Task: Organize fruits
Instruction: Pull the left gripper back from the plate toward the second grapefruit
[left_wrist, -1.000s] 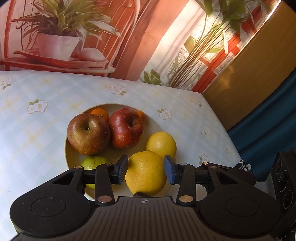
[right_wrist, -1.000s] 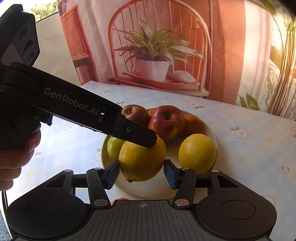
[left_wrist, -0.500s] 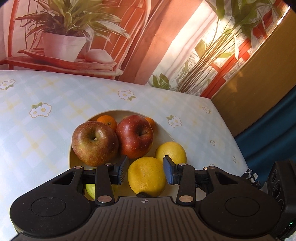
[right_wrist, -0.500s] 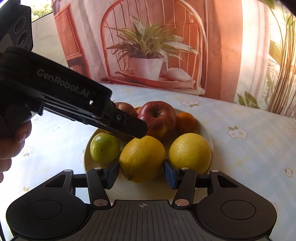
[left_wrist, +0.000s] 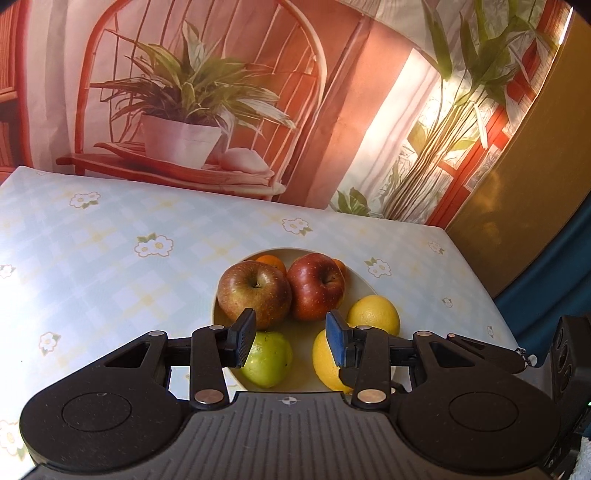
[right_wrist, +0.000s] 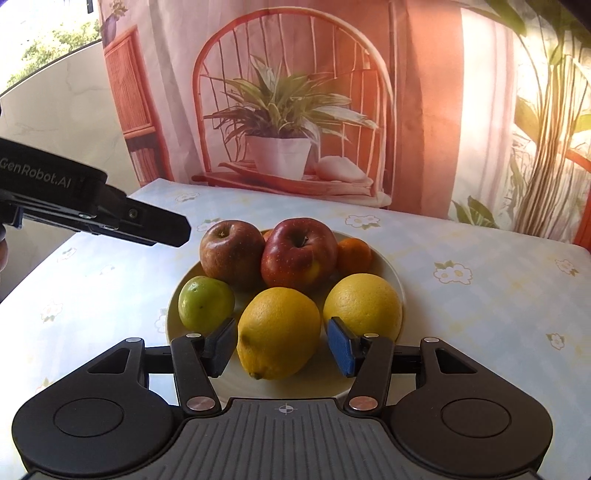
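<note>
Looking along the left gripper (left_wrist: 290, 336), a cream plate (left_wrist: 373, 288) is seen on the floral-checked tabletop (left_wrist: 110, 258). Two apples (left_wrist: 255, 293), two small oranges behind them, a green fruit (left_wrist: 267, 363) and two lemons are held on the plate. The left gripper's jaws are set apart with nothing clamped between them; the green fruit is partly covered by the left finger and the near lemon (left_wrist: 323, 363) by the right one.

From the right wrist view, the right gripper (right_wrist: 282, 347) is seen with its jaws apart on either side of the near lemon (right_wrist: 279, 332), which rests at the plate's (right_wrist: 397, 280) front; a gap is visible beside the right pad, while contact on the left cannot be told. The left gripper (right_wrist: 159, 227) is seen off the plate's left edge, above the tabletop (right_wrist: 480, 295).
</note>
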